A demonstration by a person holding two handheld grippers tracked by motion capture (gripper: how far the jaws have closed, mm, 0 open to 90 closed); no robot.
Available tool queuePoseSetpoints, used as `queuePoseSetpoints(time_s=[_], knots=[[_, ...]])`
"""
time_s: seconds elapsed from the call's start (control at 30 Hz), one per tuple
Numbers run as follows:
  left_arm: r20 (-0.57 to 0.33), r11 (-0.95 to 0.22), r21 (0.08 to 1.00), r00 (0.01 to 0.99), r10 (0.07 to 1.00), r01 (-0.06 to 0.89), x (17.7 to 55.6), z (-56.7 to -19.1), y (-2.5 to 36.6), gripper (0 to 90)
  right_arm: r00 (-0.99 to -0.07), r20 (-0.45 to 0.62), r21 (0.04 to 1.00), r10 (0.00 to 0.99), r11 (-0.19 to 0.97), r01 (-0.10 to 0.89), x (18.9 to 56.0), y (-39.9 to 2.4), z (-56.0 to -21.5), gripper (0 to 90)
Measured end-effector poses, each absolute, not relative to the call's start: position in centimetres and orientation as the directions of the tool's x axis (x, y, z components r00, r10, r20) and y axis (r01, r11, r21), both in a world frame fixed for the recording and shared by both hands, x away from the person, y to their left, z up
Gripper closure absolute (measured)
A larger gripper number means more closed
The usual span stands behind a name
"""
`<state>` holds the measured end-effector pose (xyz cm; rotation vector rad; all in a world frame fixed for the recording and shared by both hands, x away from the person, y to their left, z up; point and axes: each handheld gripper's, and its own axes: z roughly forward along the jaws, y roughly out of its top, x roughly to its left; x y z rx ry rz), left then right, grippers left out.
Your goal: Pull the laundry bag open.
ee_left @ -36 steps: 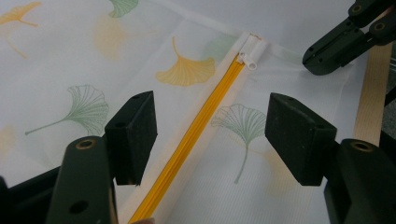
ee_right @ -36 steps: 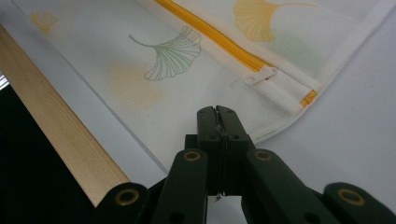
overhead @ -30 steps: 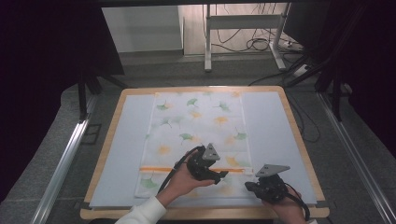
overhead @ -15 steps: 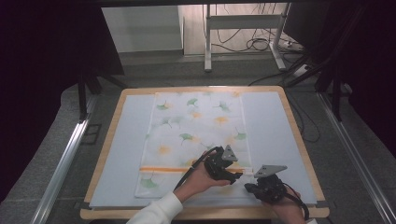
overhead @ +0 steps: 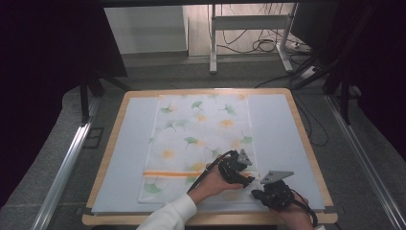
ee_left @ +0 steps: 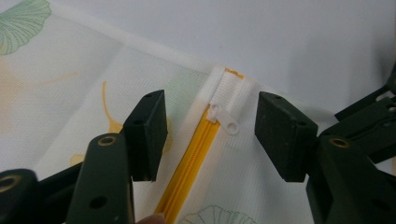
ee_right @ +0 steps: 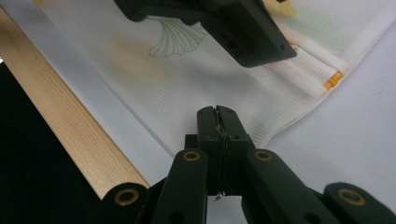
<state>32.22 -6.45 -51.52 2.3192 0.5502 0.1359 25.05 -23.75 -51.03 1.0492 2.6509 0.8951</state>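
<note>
- A flat white mesh pouch (overhead: 201, 143) printed with green and orange ginkgo leaves lies spread on the pale mat (overhead: 282, 129) that covers the wooden desk (overhead: 306, 143); it looks flat, and what is inside cannot be told.
- An orange zipper (ee_left: 196, 154) runs across the pouch near its near end, and its white pull tabs (ee_left: 224, 121) sit at the pouch's right edge.
- The left claw (ee_left: 210, 135) hangs over that zipper end with its jaws apart; they have just been closing, the pull tabs between them but not pressed.
- The right claw (ee_right: 218, 122) is clamped together on the pouch's near right corner, pinning the fabric edge close to the desk's front rim.
</note>
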Motion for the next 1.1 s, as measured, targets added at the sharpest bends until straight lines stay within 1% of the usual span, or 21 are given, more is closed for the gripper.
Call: queuePoseSetpoints(time_s=[0.23, 0.6, 0.8, 1.1], knots=[[-0.060, -0.649, 0.679, 0.907, 0.416, 0.343, 32.25, -51.94, -7.00, 46.5, -0.742, 0.075, 0.581, 0.666, 0.576, 0.575, 25.11, -23.79, -51.07, 88.2], [-0.049, -0.662, 0.671, 0.911, 0.410, 0.334, 32.41, -52.17, -7.27, 53.8, -0.741, 0.079, 0.580, 0.666, 0.574, 0.578, 25.16, -23.79, -51.11, 88.1], [-0.053, -0.660, 0.672, 0.910, 0.412, 0.337, 32.58, -52.17, -7.07, 60.9, -0.741, 0.079, 0.579, 0.666, 0.575, 0.578, 25.19, -23.83, -51.12, 88.0], [-0.092, -0.651, 0.673, 0.912, 0.399, 0.353, 32.90, -52.12, -6.67, 71.5, -0.743, 0.080, 0.579, 0.665, 0.575, 0.577, 25.24, -23.85, -51.14, 87.9]])
